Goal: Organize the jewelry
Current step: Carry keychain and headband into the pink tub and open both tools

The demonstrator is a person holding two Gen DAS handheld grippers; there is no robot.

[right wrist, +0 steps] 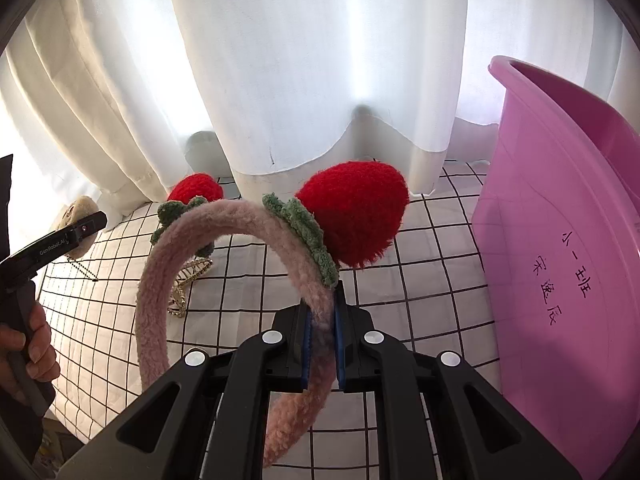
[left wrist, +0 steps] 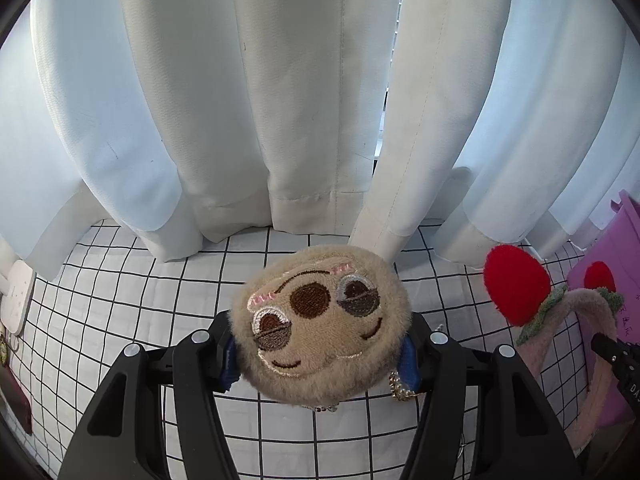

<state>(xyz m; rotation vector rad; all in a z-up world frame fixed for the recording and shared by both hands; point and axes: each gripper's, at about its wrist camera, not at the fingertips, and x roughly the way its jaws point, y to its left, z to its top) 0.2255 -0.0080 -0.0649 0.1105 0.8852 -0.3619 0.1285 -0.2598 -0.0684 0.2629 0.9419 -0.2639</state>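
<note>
- The left gripper (left wrist: 320,360) squeezes a fluffy tan plush face (left wrist: 320,328) between its blue pads, above the checked cloth (left wrist: 120,280).
- The right gripper (right wrist: 320,344) pinches the pink fuzzy headband (right wrist: 160,280) near one red strawberry (right wrist: 356,216).
- A purple bin (right wrist: 560,280) stands just right of it.
- A gold clip (right wrist: 188,280) lies on the cloth, left, behind the headband.
- White curtains (right wrist: 304,60) hang far behind.

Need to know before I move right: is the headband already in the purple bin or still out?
Out. The right gripper is shut on the headband, holding it above the checked cloth, left of the bin.
</note>
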